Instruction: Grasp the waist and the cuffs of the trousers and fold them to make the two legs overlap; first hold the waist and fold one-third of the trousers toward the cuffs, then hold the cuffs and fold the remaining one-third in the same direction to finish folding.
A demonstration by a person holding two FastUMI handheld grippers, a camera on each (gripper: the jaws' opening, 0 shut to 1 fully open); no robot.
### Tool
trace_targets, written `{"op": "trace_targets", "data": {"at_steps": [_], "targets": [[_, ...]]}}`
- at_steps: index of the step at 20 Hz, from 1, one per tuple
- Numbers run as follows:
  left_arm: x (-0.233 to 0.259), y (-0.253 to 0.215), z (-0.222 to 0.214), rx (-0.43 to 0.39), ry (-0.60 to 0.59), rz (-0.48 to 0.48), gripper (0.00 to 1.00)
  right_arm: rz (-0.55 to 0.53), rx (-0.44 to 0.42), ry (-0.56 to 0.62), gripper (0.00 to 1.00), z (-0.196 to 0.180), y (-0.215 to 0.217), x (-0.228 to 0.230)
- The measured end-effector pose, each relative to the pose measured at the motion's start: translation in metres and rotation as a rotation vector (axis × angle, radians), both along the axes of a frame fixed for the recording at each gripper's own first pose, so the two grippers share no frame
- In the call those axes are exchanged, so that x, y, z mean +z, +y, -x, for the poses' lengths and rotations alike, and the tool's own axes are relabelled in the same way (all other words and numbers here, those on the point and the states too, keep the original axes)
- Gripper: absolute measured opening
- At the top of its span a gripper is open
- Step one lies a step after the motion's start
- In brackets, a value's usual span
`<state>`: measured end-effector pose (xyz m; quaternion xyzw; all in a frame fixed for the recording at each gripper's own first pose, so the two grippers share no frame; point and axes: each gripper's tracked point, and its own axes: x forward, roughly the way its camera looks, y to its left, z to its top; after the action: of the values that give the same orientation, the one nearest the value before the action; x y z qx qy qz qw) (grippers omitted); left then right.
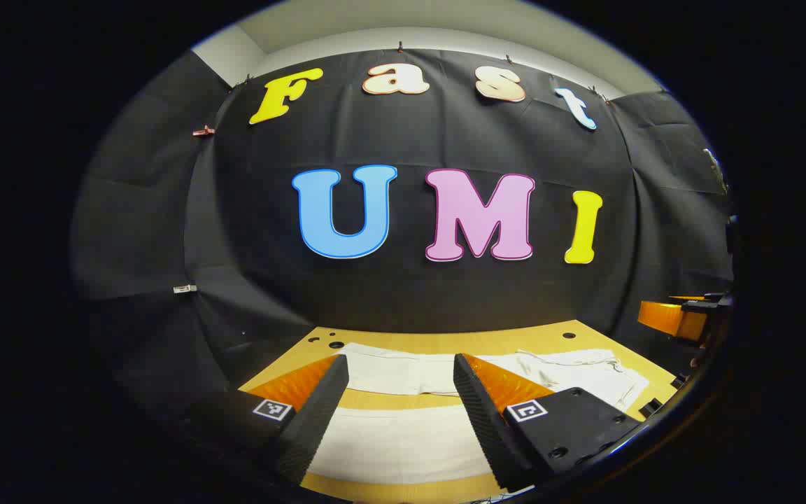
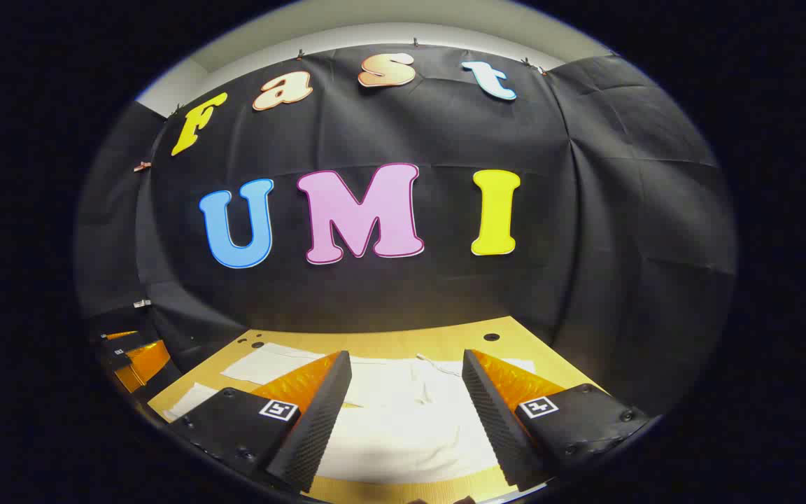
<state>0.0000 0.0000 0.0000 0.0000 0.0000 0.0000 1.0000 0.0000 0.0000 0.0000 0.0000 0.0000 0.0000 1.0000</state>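
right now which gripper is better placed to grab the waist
Right, probably. The right gripper hangs open over the trousers' waist end with its drawstring; the left gripper hangs open over the legs.

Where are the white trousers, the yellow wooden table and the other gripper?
White cloth trousers [image 1: 403, 444], left gripper view, on the flat near leg.
Yellow wooden table [image 2: 389, 344], right gripper view, on the bare far edge.
Right gripper [image 1: 676, 318], left gripper view, on its body at the right edge.
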Motion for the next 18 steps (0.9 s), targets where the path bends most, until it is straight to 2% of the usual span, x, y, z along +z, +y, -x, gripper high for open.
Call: {"op": "trace_targets", "data": {"at_steps": [7,18], "targets": [[0.001,-0.024,-0.012,-0.056,0.010,-0.024,0.95,0.011,-0.012,-0.005,0.98,-0.011,-0.016,-0.002],[0.001,-0.022,-0.024,-0.019,0.004,-0.012,0.95,0.046,0.009,0.037,0.98,-0.024,-0.037,-0.016]]}}
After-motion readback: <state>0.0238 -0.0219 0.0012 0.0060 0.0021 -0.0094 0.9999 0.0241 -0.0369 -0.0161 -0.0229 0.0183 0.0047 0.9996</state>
